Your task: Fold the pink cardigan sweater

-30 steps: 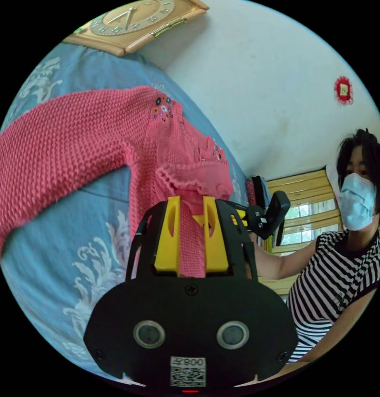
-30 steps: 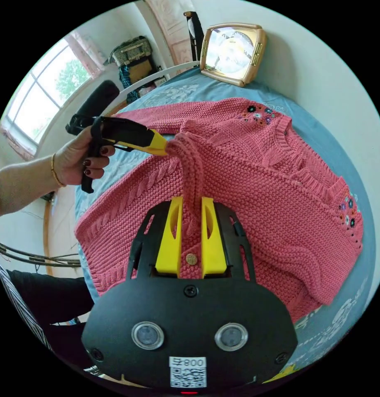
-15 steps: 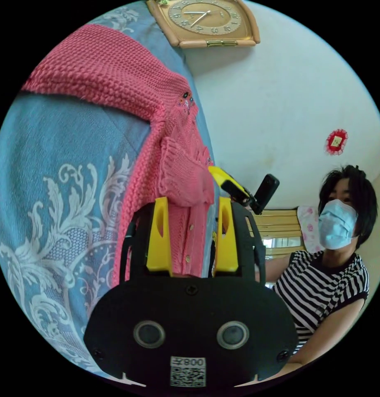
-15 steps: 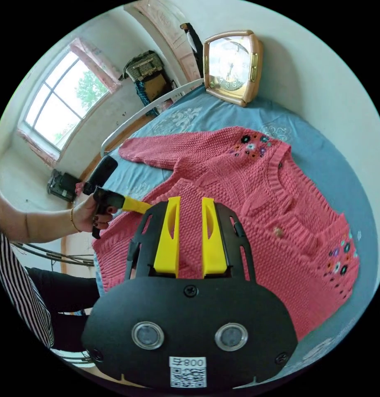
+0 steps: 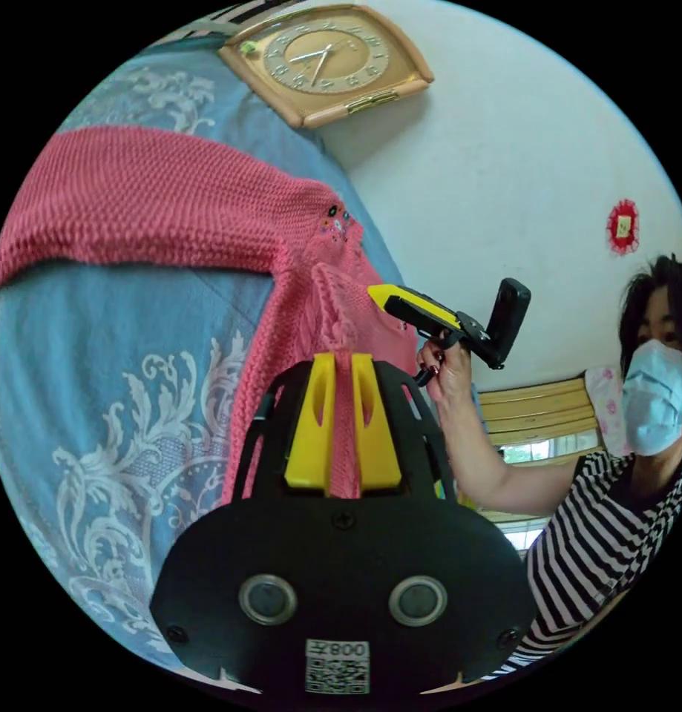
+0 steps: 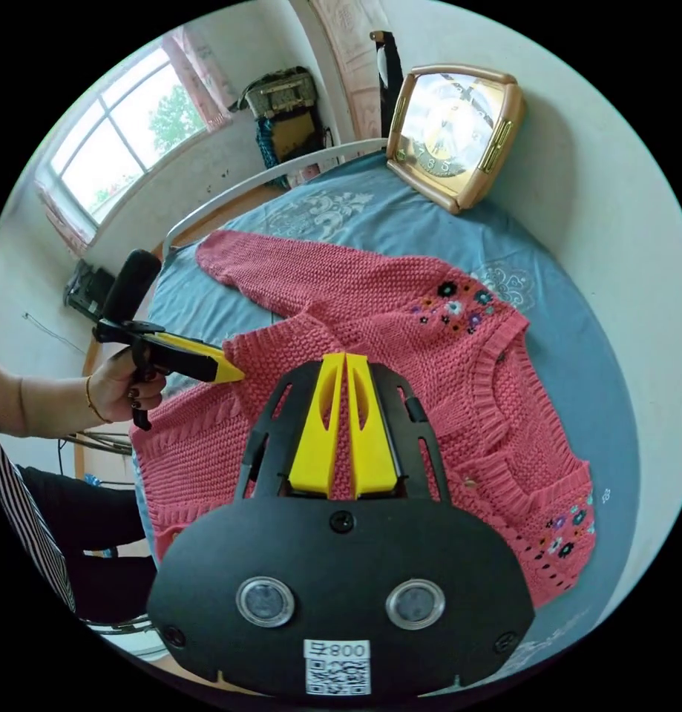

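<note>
Pink cardigan sweater (image 6: 459, 371) first: it lies spread on the bed (image 6: 400, 222), one sleeve stretched out straight toward the white rail (image 6: 266, 174) at the bed's far edge, the neckline and both flower-beaded shoulders turned toward the wall (image 6: 615, 245). The blue cover under it carries pale scrolling patterns and shows bare around the knit on the wall side. The wall is plain white, and a wooden-framed clock (image 6: 452, 133) leans against it on the bed, past the sleeve. A window (image 6: 125, 137) with pink curtains lets in daylight across the room, and bags sit piled in the corner beside it.

A person in a striped top (image 5: 593, 549) sits by the bed, one gripper in each hand.

Left gripper (image 5: 342, 374), in its own view, has its yellow jaws nearly together with a raised fold of the pink knit pinched between them. In the right gripper view it comes in from the side, its yellow tip against that same lifted fold near the cardigan's front edge.

Right gripper (image 6: 346, 371) has its jaws drawn almost closed above the cardigan; I cannot tell from here whether any knit is caught between them. In the left gripper view it is held up off the sweater, in front of the wall.
</note>
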